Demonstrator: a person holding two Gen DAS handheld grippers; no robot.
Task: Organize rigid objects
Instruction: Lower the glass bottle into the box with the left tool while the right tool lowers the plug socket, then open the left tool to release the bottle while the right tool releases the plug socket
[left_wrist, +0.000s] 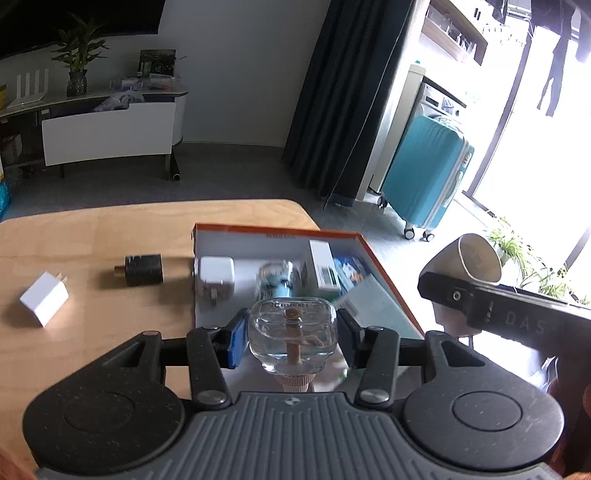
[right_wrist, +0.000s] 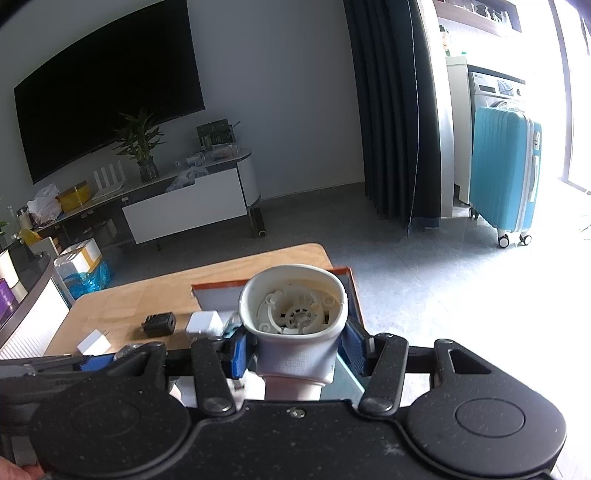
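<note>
Clear squat glass bottle (left_wrist: 293, 334), lower centre, clamped across its body by the left gripper (left_wrist: 291, 338): fragile, slick; right gripper (right_wrist: 295, 349) grasps the hollow white plastic nozzle (right_wrist: 295, 321), light, stiff.

1. The left wrist view looks forward and downward from just behind the left gripper (left_wrist: 291, 332), close over the near edge of the wooden table (left_wrist: 92, 240).
2. The right wrist view looks the same way from behind the right gripper (right_wrist: 295, 350), a little farther back and more to the right.
3. The 2 views share the orange-rimmed box (left_wrist: 384, 273) at the table's right edge, the black adapter (right_wrist: 159, 323), the TV stand (right_wrist: 184, 206) and the blue suitcase (left_wrist: 428, 166).
</note>
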